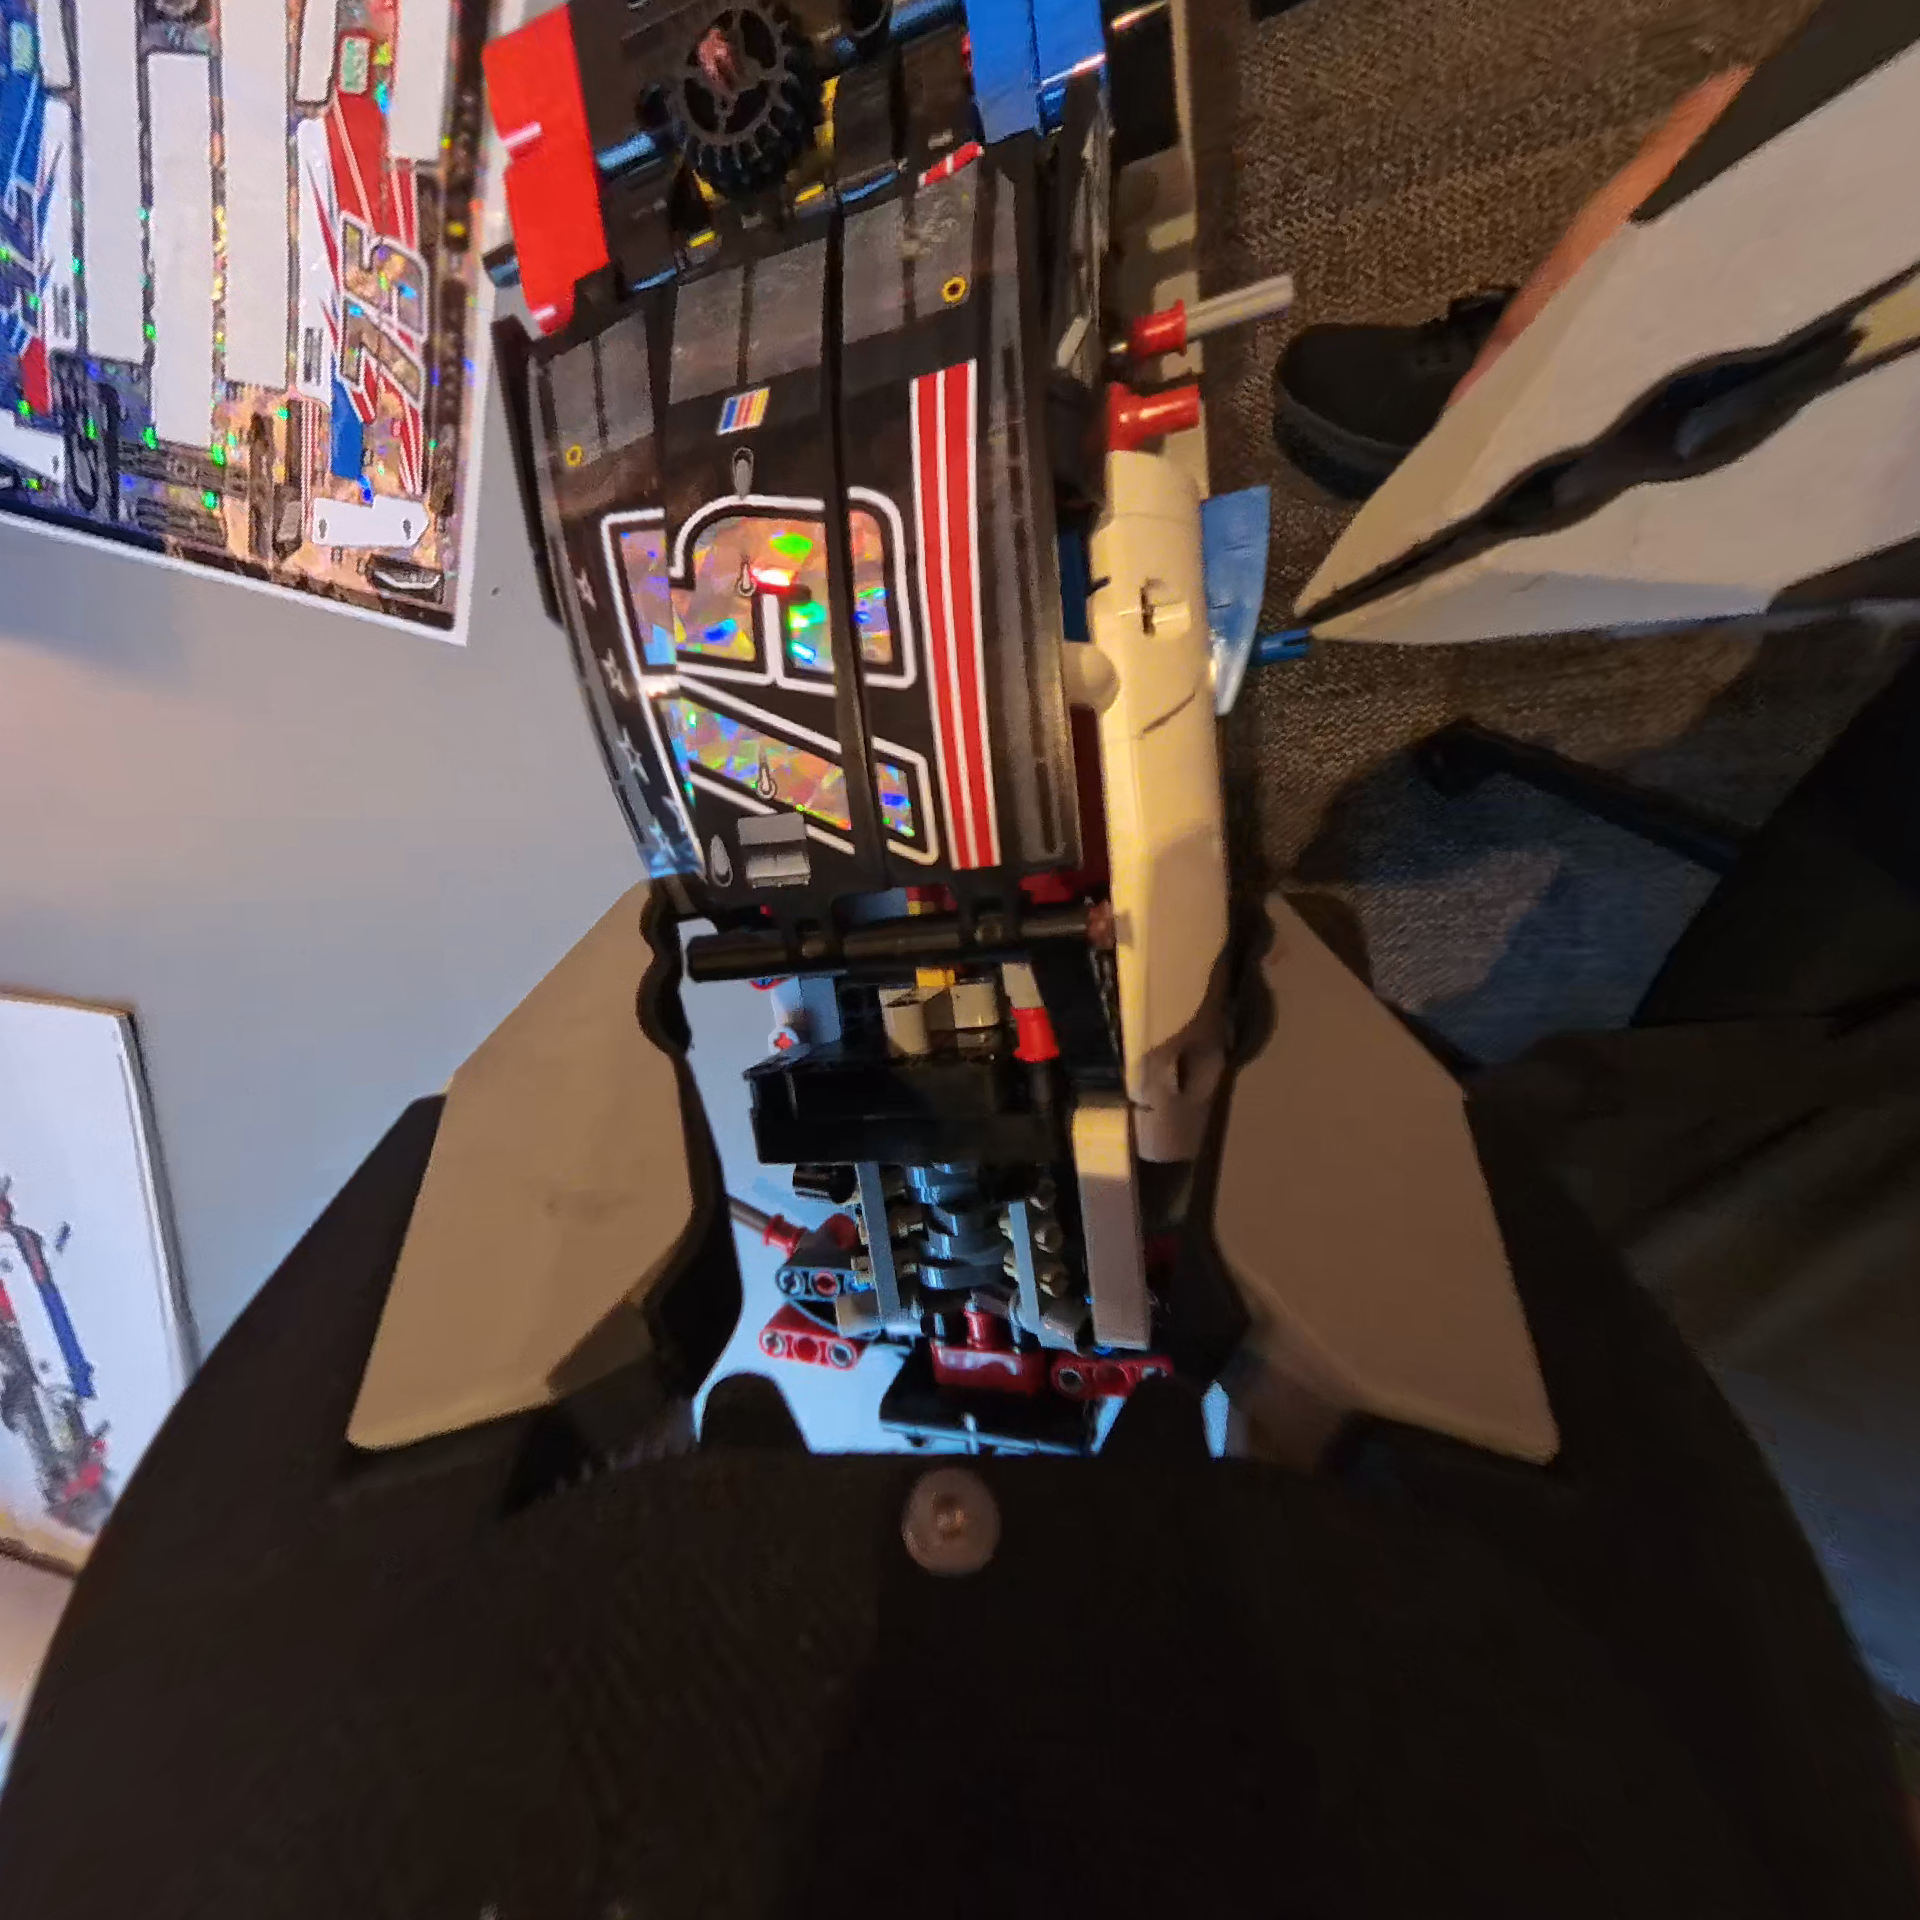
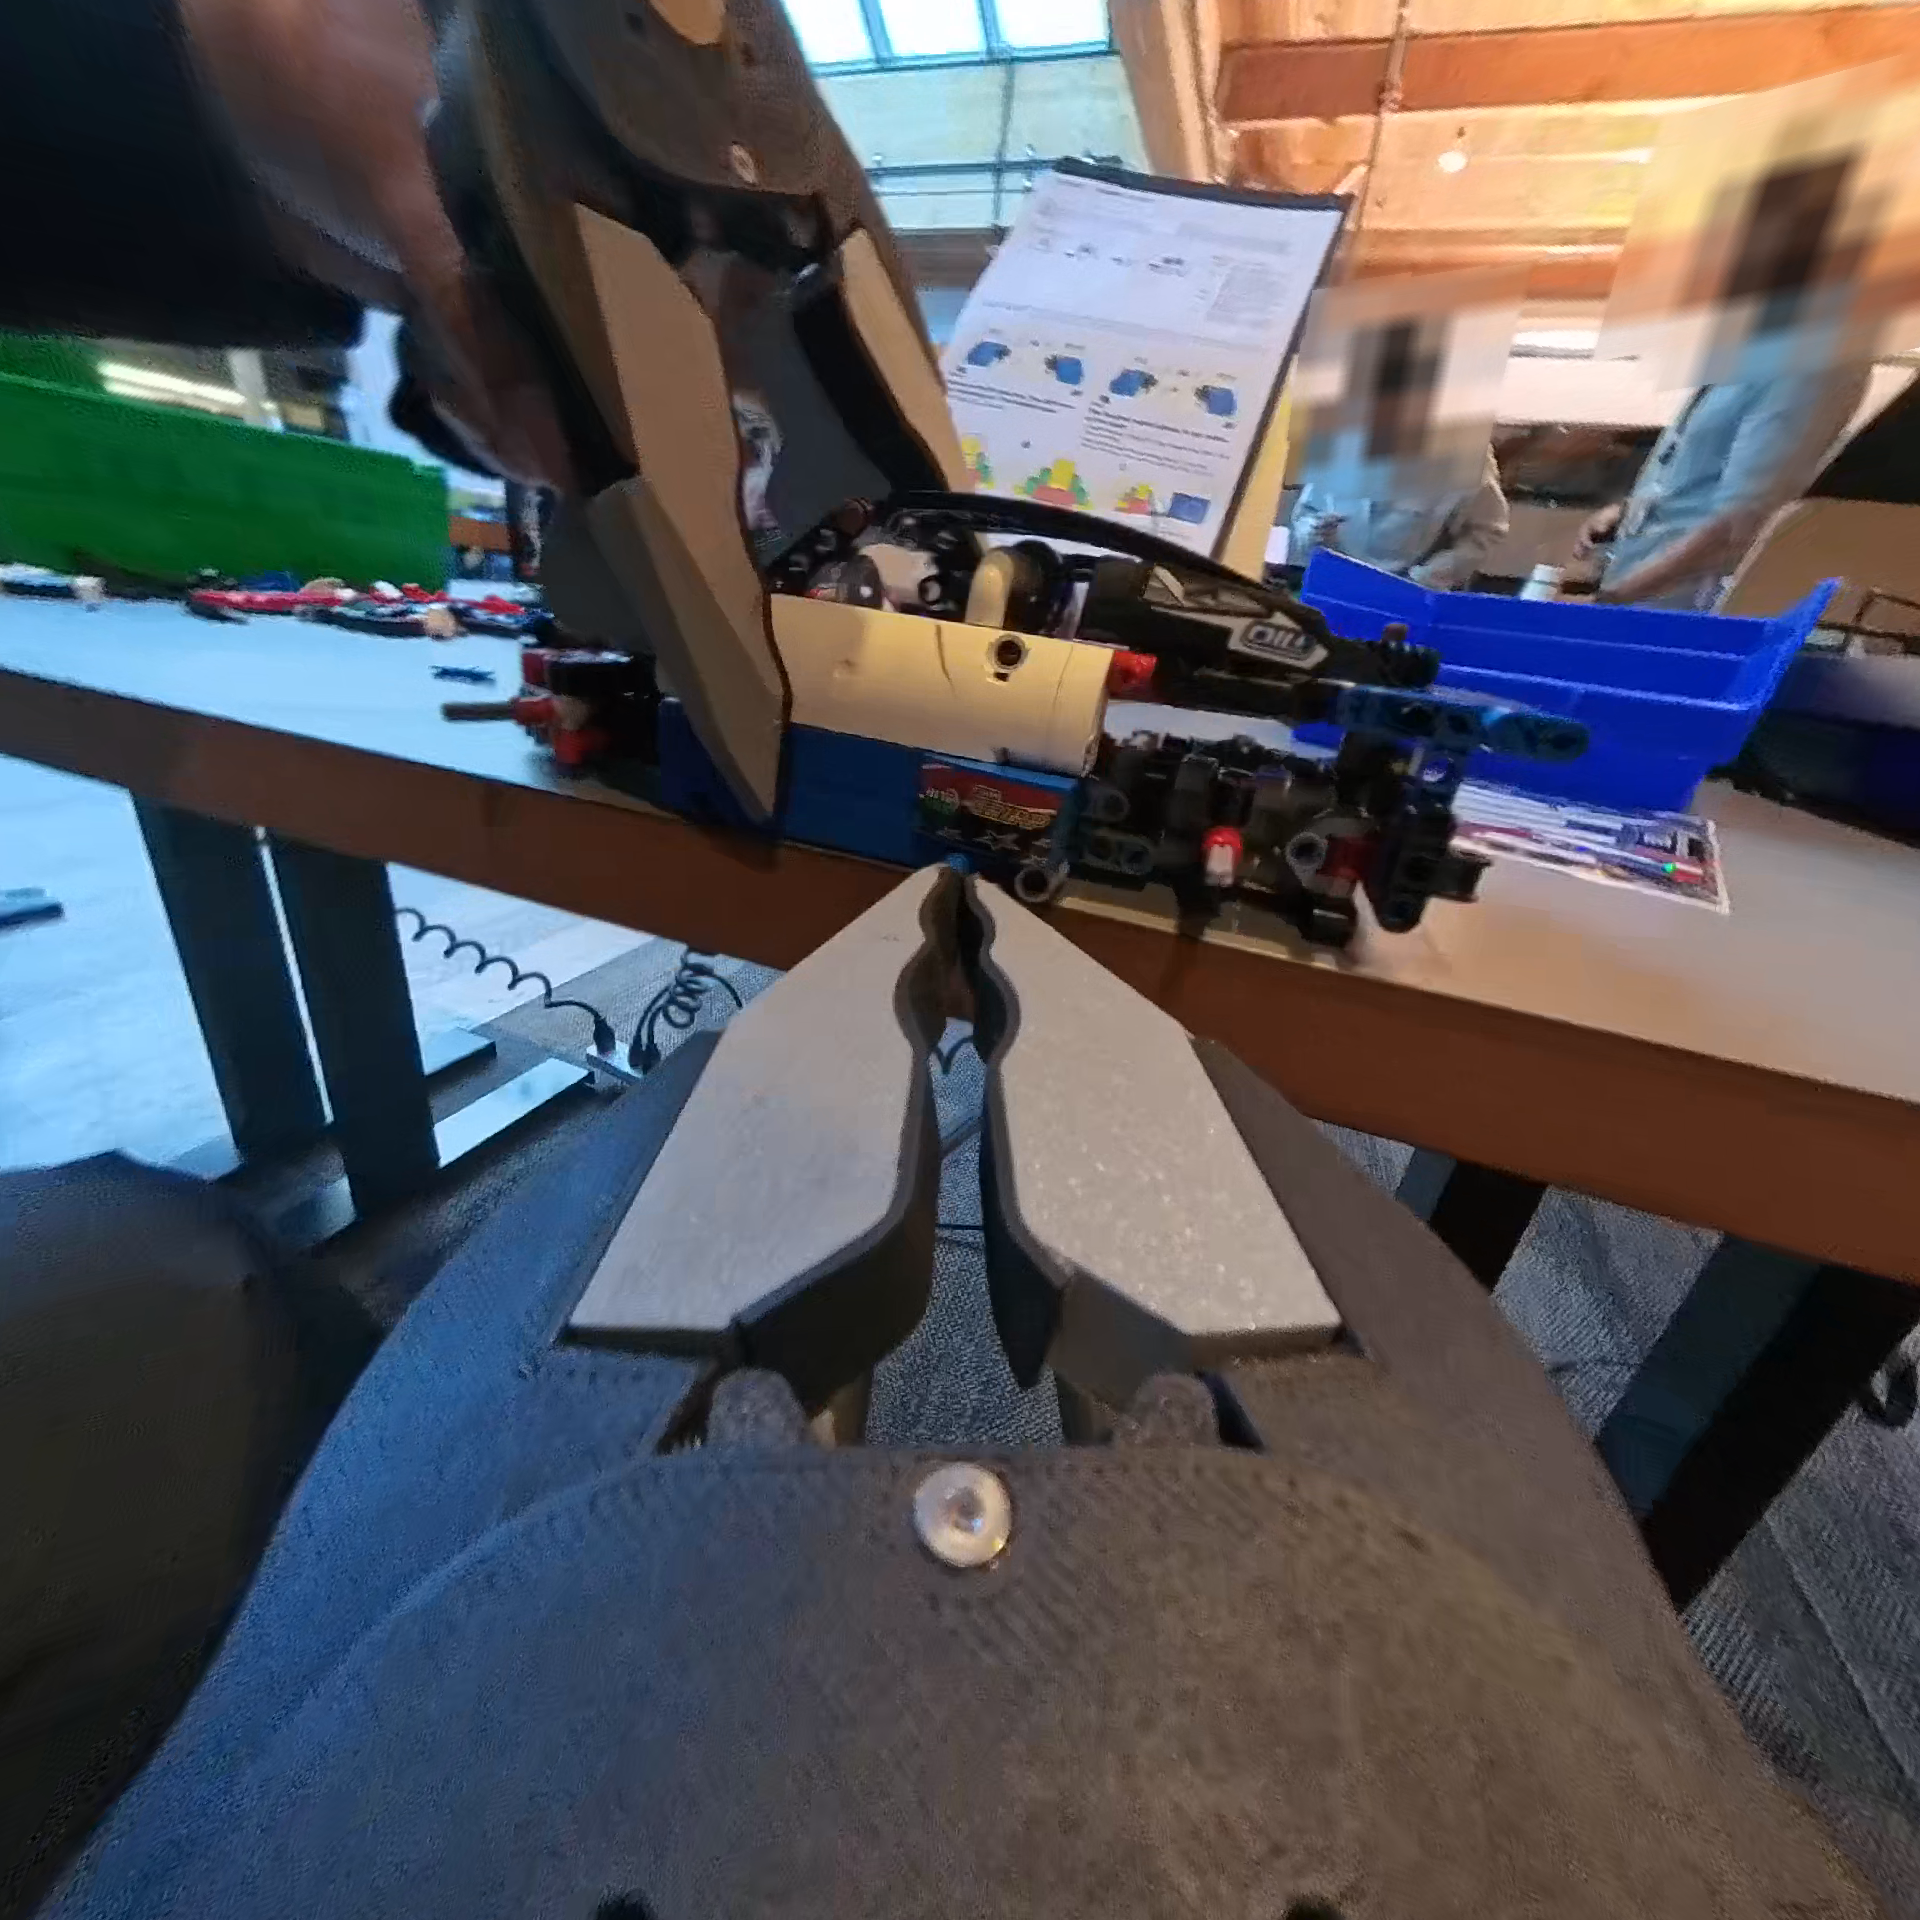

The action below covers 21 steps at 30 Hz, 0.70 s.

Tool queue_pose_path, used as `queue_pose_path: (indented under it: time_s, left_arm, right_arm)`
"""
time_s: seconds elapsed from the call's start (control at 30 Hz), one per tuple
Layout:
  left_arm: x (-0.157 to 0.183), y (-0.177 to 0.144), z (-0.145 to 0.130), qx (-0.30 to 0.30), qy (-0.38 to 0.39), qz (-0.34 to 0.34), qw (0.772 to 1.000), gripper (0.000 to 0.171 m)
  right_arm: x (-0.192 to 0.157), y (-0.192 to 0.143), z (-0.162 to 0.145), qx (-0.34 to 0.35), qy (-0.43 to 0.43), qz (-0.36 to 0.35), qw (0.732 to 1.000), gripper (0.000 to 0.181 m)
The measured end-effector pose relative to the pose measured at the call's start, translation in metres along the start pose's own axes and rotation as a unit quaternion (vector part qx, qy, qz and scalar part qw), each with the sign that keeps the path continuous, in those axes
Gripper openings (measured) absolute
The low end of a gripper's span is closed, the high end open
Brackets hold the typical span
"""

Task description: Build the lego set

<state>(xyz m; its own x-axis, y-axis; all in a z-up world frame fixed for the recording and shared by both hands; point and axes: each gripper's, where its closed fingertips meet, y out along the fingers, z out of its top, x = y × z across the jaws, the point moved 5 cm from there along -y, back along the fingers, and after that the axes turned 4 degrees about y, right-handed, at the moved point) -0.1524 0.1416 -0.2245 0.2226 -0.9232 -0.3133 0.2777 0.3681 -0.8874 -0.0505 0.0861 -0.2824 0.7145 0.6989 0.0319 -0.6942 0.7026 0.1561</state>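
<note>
Where jaws meet, blue pin (image 2: 954,864) barely shows.

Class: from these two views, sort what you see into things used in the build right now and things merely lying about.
In use:
lego car
blue pin
left gripper
right gripper
instruction booklet

Lying about:
sticker sheet
blue bin
loose pieces

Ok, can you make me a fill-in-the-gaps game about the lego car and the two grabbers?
1. The left gripper grips the lego car from both ____.
2. The right gripper pinches a tiny ____ pin.
3. The car rests on the ____.
4. Behind the car stands a ____ bin.

Missing words: sides; blue; table; blue
</note>
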Motion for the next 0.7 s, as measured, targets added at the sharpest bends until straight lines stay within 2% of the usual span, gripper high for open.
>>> queue_pose_path:
  time_s: [0.1,0.23,0.37,0.47,0.53,0.6,0.7]
  left_arm:
    - [-0.005,-0.001,-0.004,-0.008,0.031,-0.001,0.999,0.106]
    - [-0.013,-0.005,-0.01,-0.014,0.046,0.007,0.999,0.109]
    - [-0.023,-0.038,-0.012,0.04,-0.021,0.046,0.998,0.104]
    - [-0.027,-0.085,-0.026,0.085,-0.099,0.099,0.986,0.107]
    - [-0.011,-0.116,-0.034,0.158,-0.174,0.093,0.968,0.106]
    - [0.023,-0.136,-0.043,0.222,-0.234,0.05,0.945,0.099]
    - [0.097,-0.141,-0.049,0.284,-0.279,-0.035,0.917,0.089]
  right_arm:
    - [0.005,-0.01,0.007,0.001,-0.021,0.028,0.999,0.0]
    - [0.017,-0.021,0.019,-0.027,-0.013,0.083,0.996,0.017]
    - [0.043,-0.031,0.034,-0.064,0.009,0.091,0.994,0.057]
    - [0.065,-0.043,0.063,-0.091,0.011,0.116,0.989,0.067]
    - [0.085,-0.049,0.089,-0.093,0.029,0.126,0.987,0.072]
    - [0.099,-0.055,0.104,-0.119,0.057,0.152,0.98,0.075]
    - [0.101,-0.074,0.096,-0.21,0.086,0.185,0.956,0.081]
